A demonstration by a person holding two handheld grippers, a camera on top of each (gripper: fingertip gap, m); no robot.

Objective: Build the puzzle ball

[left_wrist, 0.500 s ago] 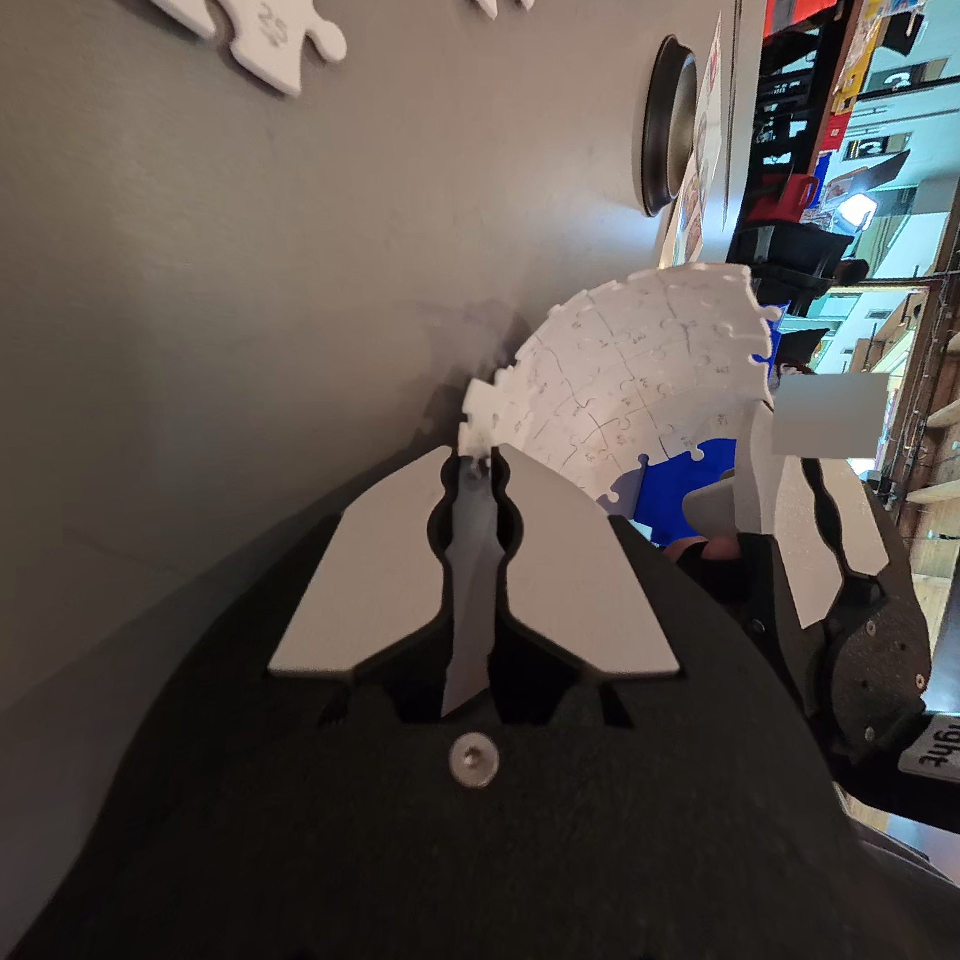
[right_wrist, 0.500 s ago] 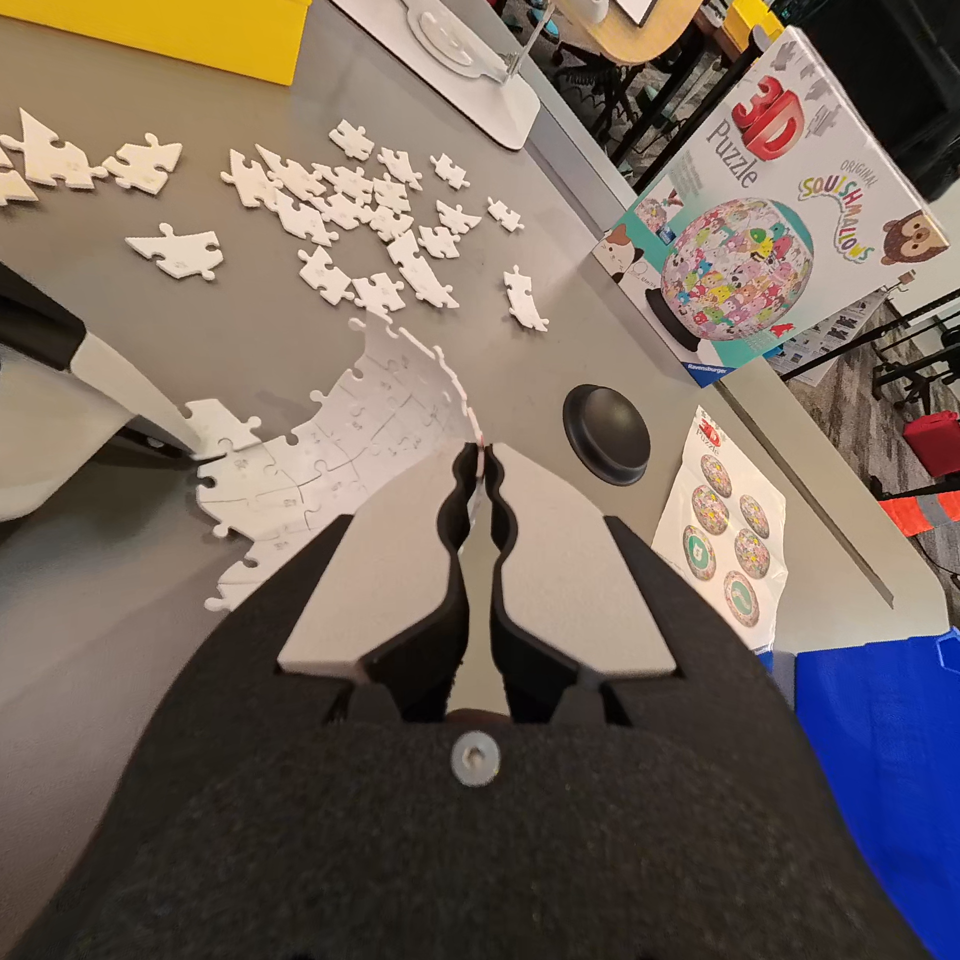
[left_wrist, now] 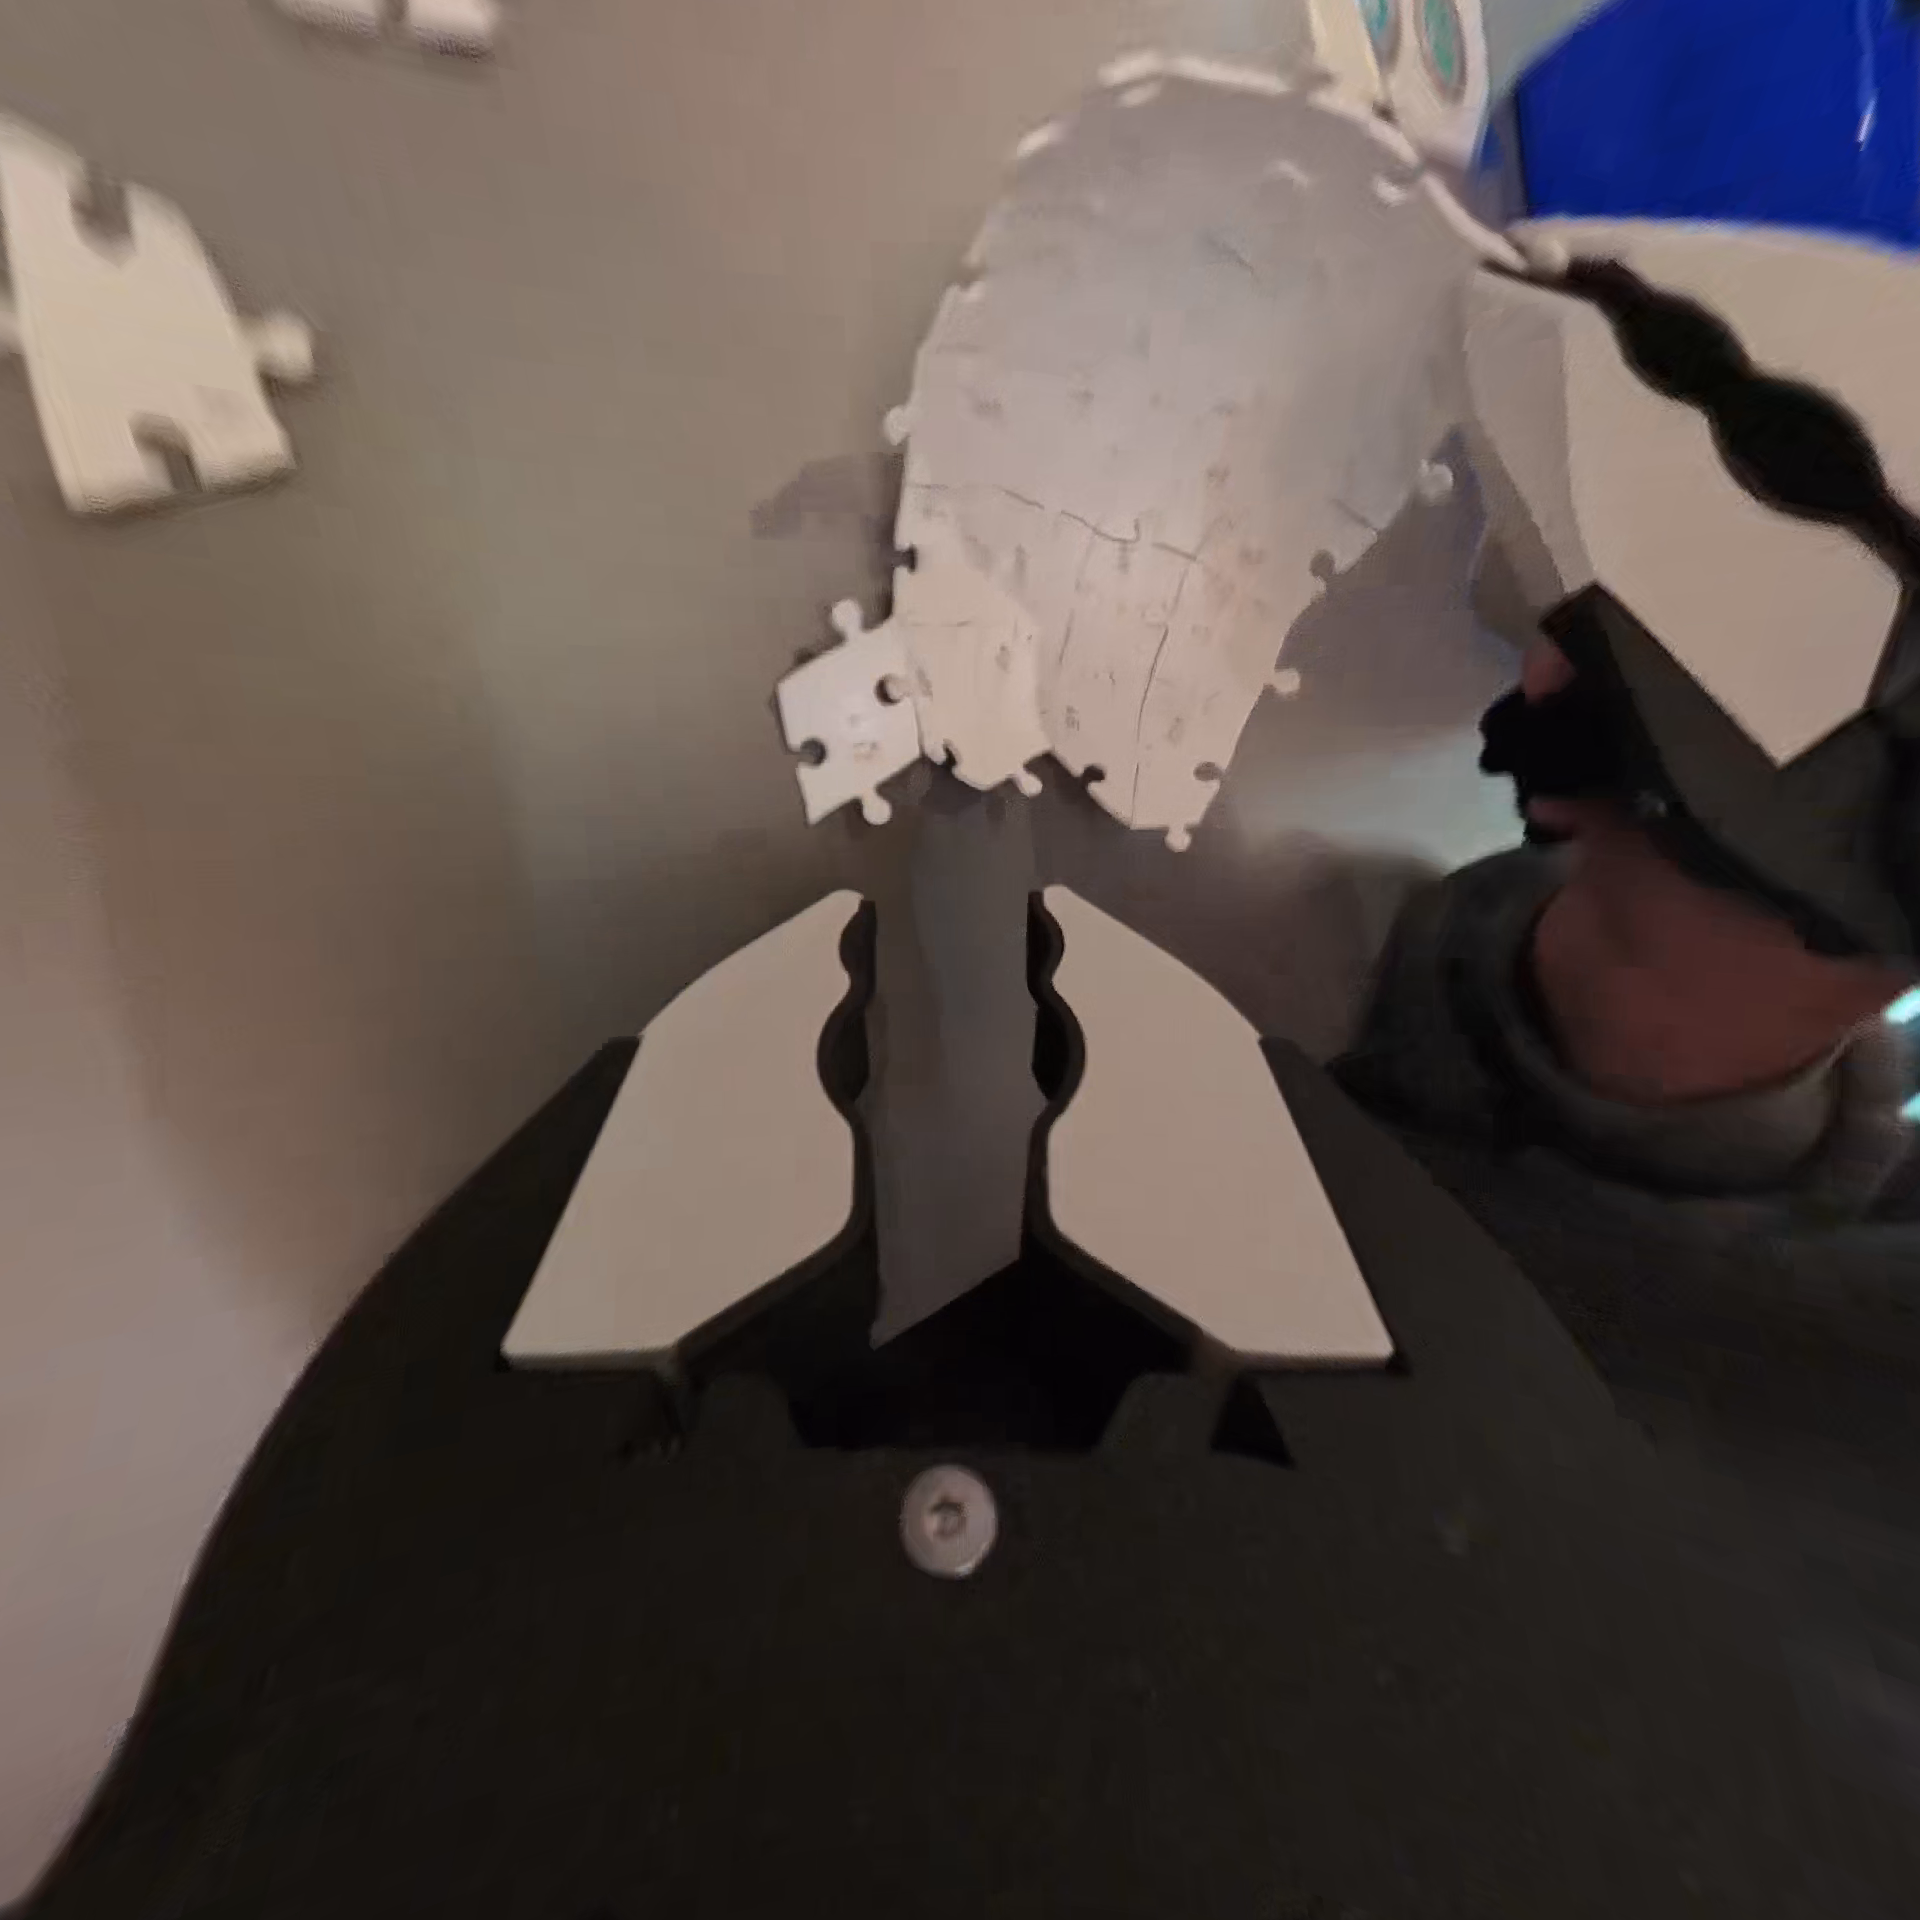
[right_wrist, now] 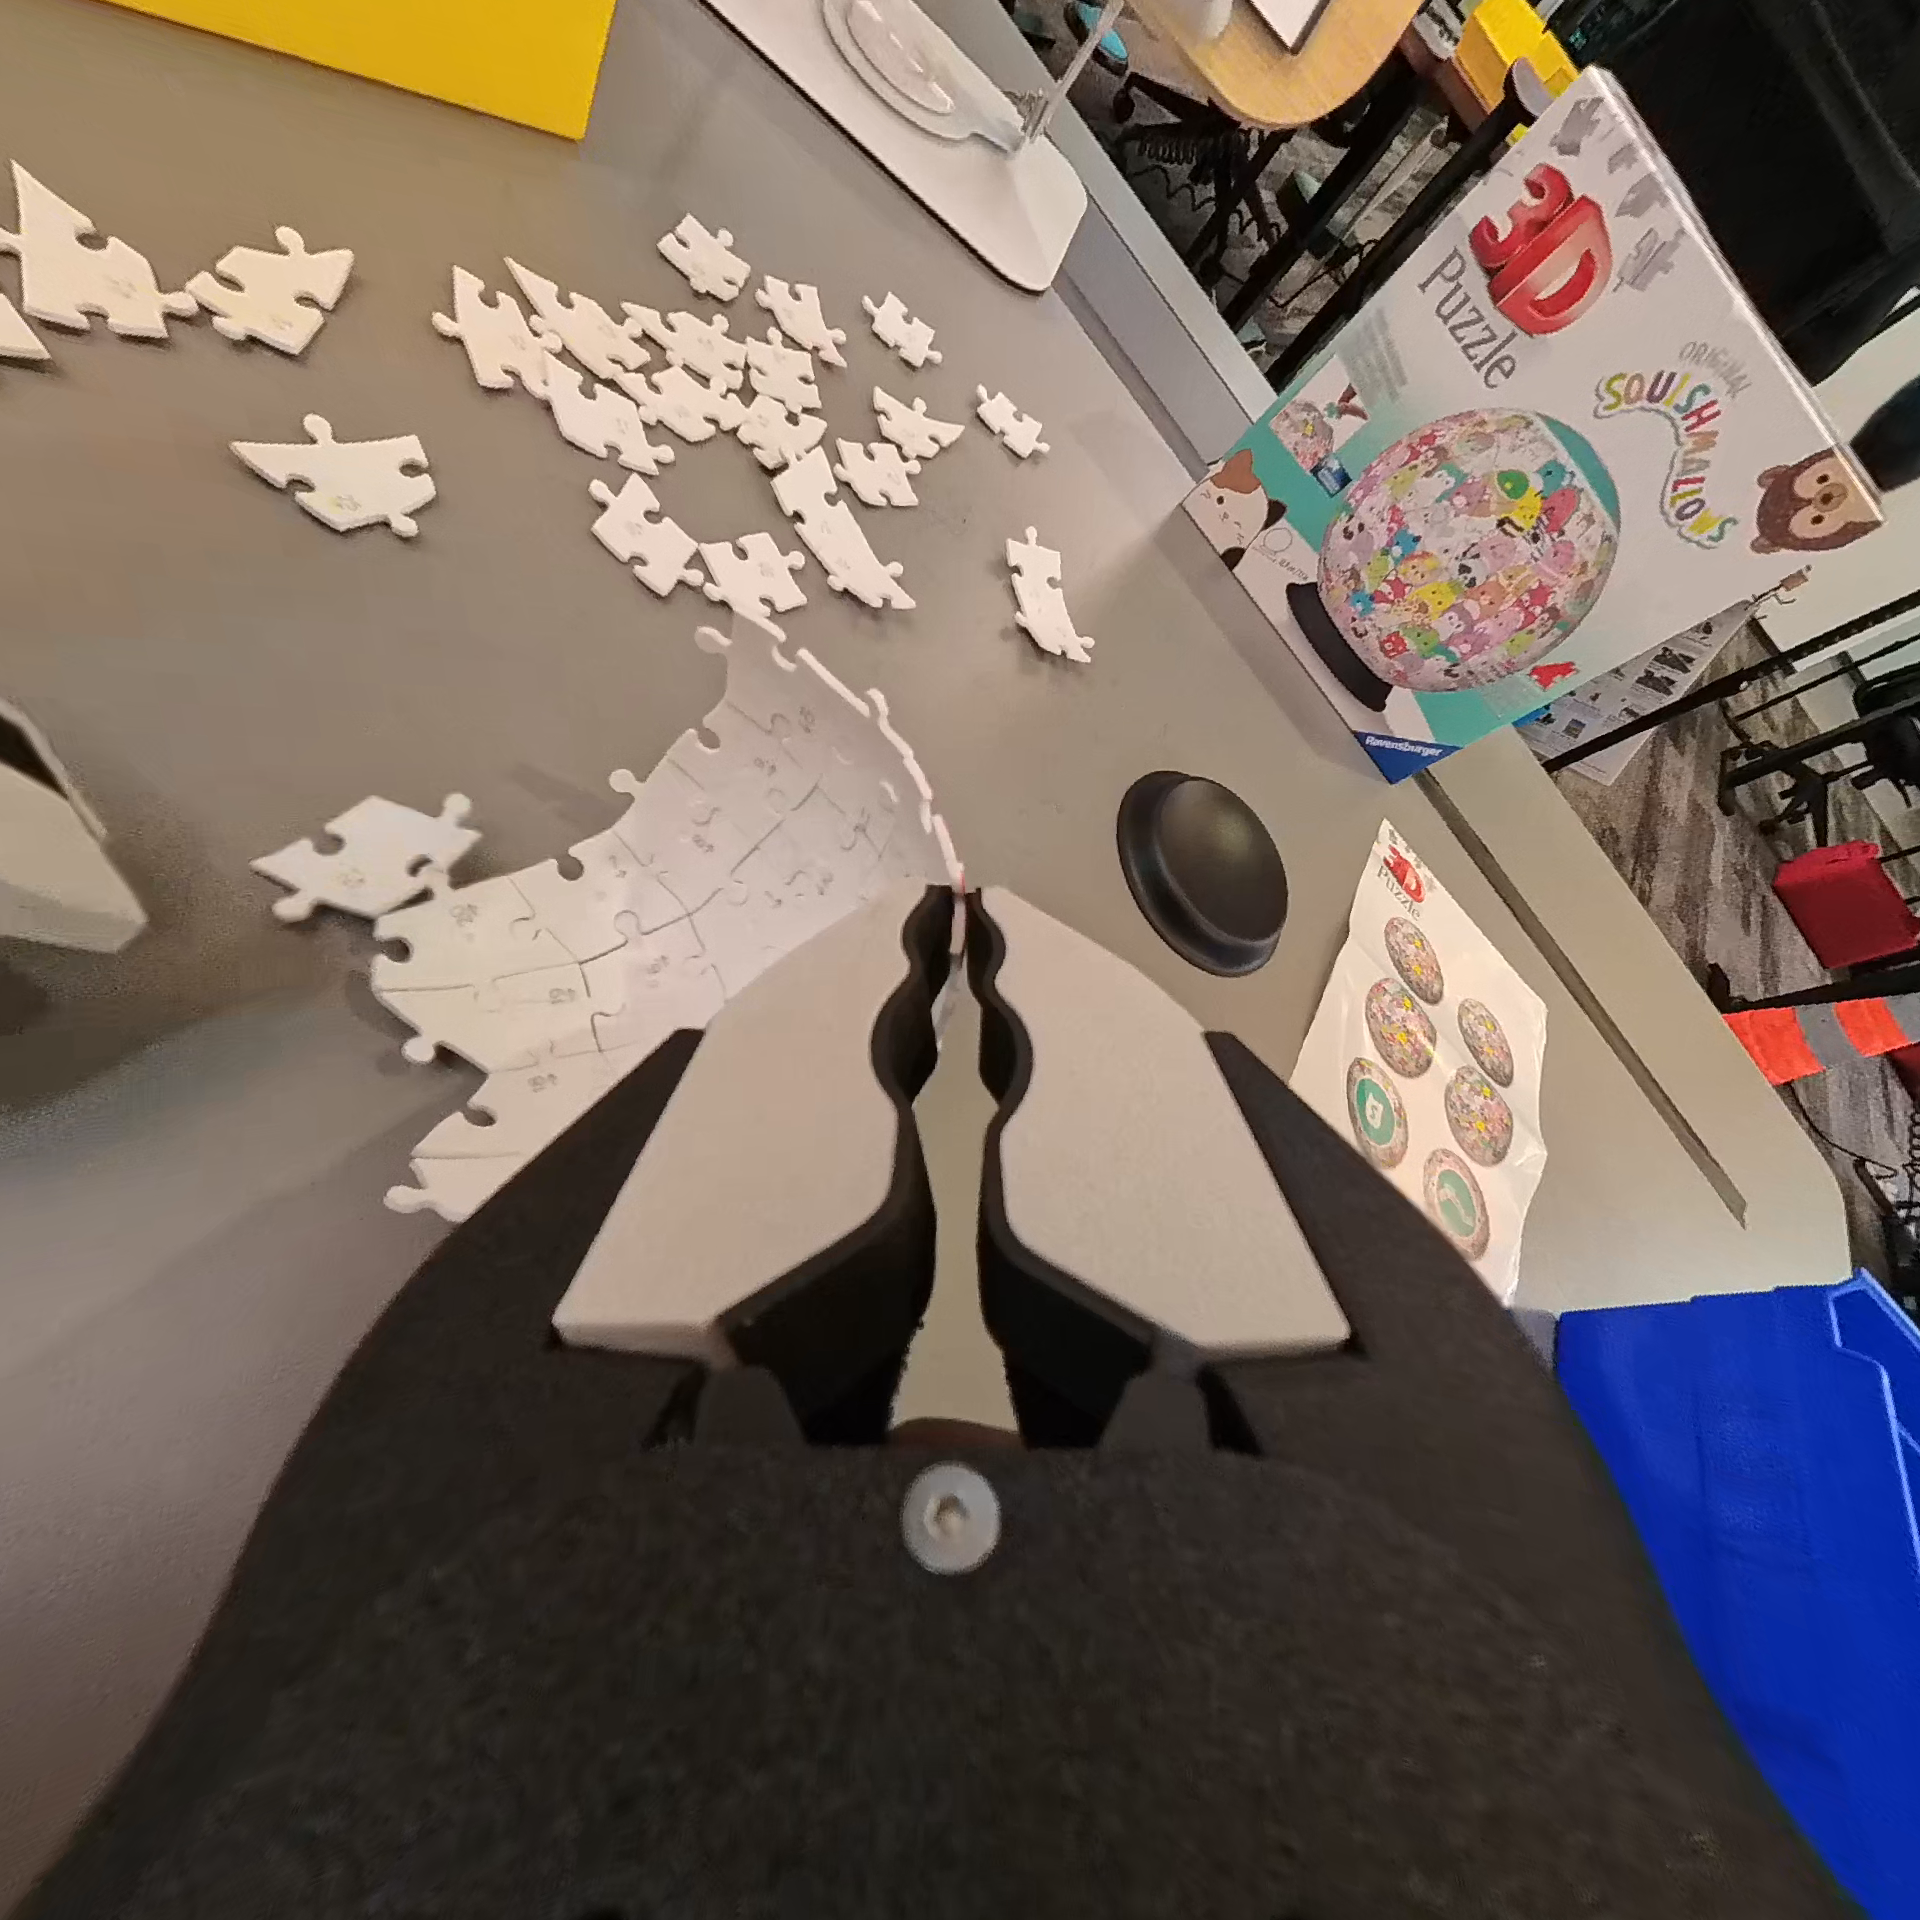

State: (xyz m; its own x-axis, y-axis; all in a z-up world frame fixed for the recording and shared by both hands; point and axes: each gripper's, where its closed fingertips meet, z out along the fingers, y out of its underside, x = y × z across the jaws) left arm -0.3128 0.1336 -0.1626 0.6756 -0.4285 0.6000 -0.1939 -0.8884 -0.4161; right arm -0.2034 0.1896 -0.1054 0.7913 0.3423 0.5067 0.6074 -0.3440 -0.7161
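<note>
Both fingers' states: right pinching curved puzzle shell rim; left apart, empty, just short.

A grey counter carries everything. At its far edge lies a yellow sheet, with a white flat stand base just beside it. A blue bin sits at the near right, past the counter's corner. Beyond the counter's right edge are a red box on the patterned floor, an orange-and-grey striped strap, and dark frame legs under a wooden tabletop.
</note>
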